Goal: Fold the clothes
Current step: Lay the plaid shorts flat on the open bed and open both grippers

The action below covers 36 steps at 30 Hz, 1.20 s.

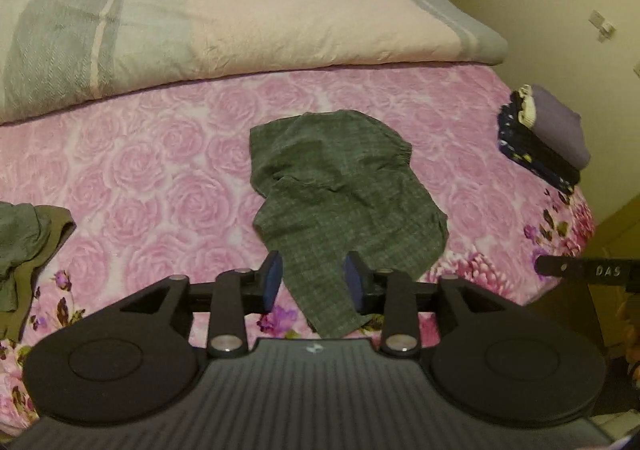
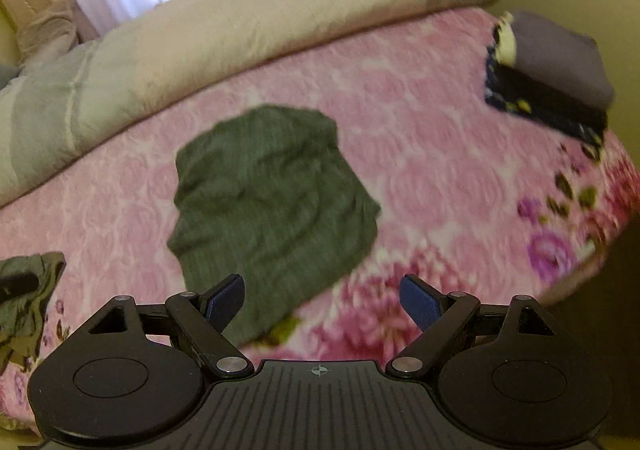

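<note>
One green garment (image 1: 344, 185) is lying crumpled mid-bed (image 1: 160, 153). Left gripper (image 1: 314, 278) jaws are standing apart around its near tip; right gripper (image 2: 322, 300) jaws are spread wide, empty. One folded stack (image 1: 548, 133) is sitting far right.

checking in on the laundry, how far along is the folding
Done: a folded stack sits at the bed's far right corner. In hand: the green checked garment lies crumpled mid-bed; both tools, left and right, are open, holding nothing. Left: a rumpled green pile at the left edge.

White letters "DAS" stand on a black bar (image 1: 592, 271) at right edge.
</note>
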{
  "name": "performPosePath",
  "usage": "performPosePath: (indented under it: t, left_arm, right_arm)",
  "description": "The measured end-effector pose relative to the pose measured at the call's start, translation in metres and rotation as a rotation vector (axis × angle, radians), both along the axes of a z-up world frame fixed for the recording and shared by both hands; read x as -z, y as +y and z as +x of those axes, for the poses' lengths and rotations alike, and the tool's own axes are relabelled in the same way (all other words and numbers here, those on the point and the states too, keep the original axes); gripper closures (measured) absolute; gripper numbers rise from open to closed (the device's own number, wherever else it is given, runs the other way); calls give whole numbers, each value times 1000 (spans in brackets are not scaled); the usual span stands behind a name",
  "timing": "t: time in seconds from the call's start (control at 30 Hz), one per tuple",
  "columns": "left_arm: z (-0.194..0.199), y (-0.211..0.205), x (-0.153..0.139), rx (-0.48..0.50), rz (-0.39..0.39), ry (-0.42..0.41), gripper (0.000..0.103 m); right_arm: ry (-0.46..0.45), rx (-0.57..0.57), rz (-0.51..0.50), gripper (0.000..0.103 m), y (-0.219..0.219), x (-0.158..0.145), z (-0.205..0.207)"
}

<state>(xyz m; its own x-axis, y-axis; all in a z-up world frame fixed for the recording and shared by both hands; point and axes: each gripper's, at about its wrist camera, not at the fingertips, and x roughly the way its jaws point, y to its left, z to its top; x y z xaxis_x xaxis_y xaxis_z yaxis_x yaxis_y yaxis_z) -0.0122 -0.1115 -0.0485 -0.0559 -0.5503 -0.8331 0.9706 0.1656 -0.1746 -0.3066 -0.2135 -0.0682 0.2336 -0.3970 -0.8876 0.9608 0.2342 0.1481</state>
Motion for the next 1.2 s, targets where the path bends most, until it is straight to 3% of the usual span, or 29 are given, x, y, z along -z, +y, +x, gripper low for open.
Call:
performPosePath:
  t: [0.3,0.53,0.93,1.2]
  left_arm:
    - [13,68,26,-13,110,-19,69]
    - [26,91,19,-60,84,-54,68]
    - [24,95,14,-77,60,-95,64]
    - [-4,66,14,4,52,-131,64]
  right_arm:
    - [26,36,74,16,69,23,14]
    - [56,0,43,16,90,15,34]
    - [71,-100,7,16,101,15,62]
    - [61,-38,3,16,85,14,37]
